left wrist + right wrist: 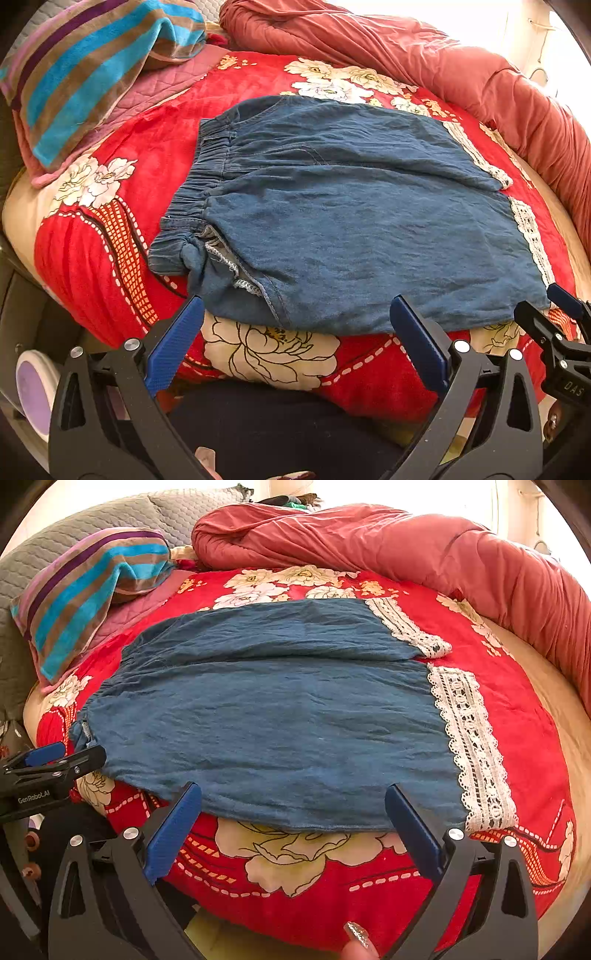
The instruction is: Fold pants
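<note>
We see a bed (pixel 569 738) under a red floral cover (pixel 92 266), with a rust-red quilt (pixel 406 542) bunched in a long roll along its far and right sides. A grey quilted headboard (pixel 48 554) stands at the far left, and a striped pillow (pixel 81 74) leans beside it on a pink quilted pad (pixel 159 88).

In the middle of the cover lie the blue pants (pixel 258 716), spread flat and lightly creased. Their gathered elastic waistband (pixel 207 173) points left and their white lace cuffs (pixel 469 738) point right; the far leg's cuff sits a little short of the near one. The near edge of the pants runs just beyond both tools.

We hold the left gripper (pixel 297 312) at the waist end and the right gripper (pixel 293 792) toward the cuff end, both tilted down at the cloth. Each has its blue fingers (pixel 173 350) spread as wide as they go, gripping nothing; we cannot tell whether the tips touch the hem. A fingertip with a glittered nail (pixel 356 936) shows at the bottom of the right wrist view.
</note>
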`<state>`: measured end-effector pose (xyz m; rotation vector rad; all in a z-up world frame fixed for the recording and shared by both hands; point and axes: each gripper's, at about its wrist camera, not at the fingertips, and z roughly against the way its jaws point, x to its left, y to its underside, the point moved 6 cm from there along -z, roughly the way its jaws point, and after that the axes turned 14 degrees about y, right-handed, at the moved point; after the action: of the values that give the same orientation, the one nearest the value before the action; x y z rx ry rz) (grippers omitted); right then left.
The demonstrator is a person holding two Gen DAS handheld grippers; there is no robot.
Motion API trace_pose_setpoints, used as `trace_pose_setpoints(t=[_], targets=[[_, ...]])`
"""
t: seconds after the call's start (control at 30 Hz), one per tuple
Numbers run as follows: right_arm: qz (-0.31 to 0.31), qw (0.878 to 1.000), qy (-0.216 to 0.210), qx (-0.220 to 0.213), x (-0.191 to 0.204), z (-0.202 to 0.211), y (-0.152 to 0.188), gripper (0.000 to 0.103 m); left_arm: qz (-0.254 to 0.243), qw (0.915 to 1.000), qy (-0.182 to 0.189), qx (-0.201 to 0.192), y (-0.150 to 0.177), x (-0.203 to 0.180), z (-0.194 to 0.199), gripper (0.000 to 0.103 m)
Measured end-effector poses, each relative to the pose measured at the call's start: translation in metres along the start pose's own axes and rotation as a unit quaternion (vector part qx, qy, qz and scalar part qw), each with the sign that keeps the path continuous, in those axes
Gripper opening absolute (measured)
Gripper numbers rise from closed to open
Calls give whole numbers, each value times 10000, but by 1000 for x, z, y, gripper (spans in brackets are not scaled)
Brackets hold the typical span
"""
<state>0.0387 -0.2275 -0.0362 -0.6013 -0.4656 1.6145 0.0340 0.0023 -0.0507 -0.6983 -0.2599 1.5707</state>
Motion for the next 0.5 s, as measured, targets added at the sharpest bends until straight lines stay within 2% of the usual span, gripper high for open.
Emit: trace_pose_setpoints(t=[0.5], targets=[[-25,10000,15,49,1,-2,1,99,-10,10000,-47,-23,0,5,5,95]])
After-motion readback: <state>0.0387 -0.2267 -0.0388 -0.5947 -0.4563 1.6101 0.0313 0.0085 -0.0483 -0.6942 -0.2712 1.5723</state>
